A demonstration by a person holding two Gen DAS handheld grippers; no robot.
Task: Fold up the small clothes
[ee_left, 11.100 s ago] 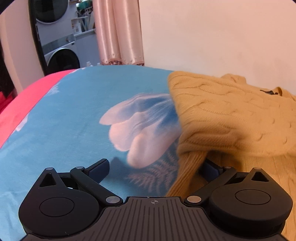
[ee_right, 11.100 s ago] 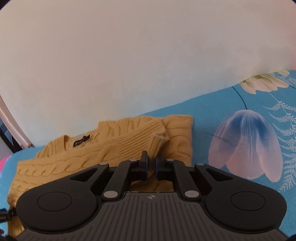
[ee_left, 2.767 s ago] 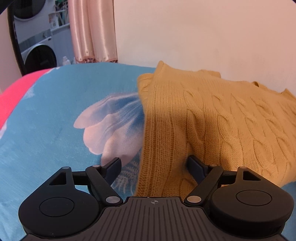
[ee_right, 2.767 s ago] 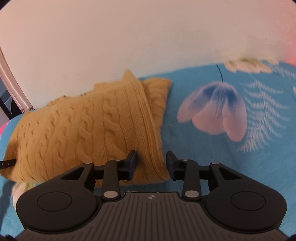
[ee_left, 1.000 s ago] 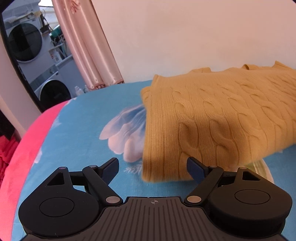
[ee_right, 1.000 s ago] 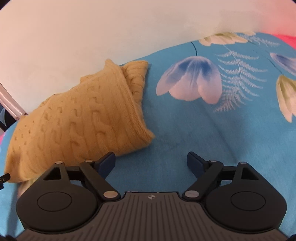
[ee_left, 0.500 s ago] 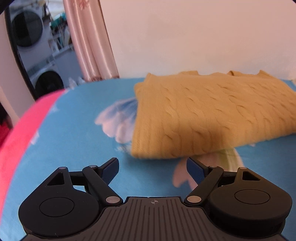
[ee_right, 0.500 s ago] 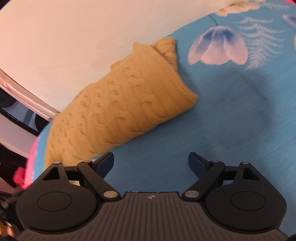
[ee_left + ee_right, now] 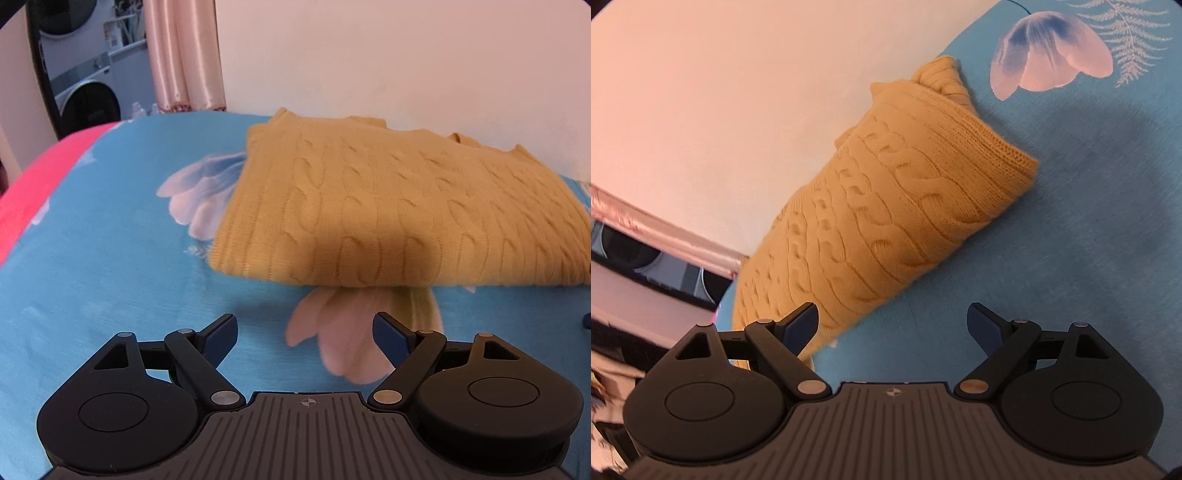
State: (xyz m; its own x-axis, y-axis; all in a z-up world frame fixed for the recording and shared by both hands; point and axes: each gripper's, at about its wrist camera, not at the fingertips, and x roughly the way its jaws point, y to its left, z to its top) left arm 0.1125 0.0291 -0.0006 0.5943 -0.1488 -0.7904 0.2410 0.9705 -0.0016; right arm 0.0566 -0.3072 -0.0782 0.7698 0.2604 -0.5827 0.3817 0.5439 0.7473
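Observation:
A mustard-yellow cable-knit sweater (image 9: 399, 210) lies folded into a thick rectangle on the blue floral bedsheet (image 9: 110, 266), close to the wall. In the right wrist view the same sweater (image 9: 886, 206) runs diagonally, seen from its right end. My left gripper (image 9: 304, 334) stands open just short of the sweater's near edge, with only sheet between its fingers. My right gripper (image 9: 892, 325) is open too and tilted; its left fingertip overlaps the sweater's near edge in the picture, and nothing is gripped.
A pale wall (image 9: 406, 55) rises right behind the sweater. Pink curtains (image 9: 184, 55) and stacked washing machines (image 9: 85, 92) stand at the far left. A red cover (image 9: 33, 188) borders the sheet on the left. Open sheet (image 9: 1089, 221) stretches to the right of the sweater.
Both grippers stayed open and empty and pulled back a little from the folded sweater. The right wrist view rolled, so the sweater now runs diagonally; the left view swung to face its long edge.

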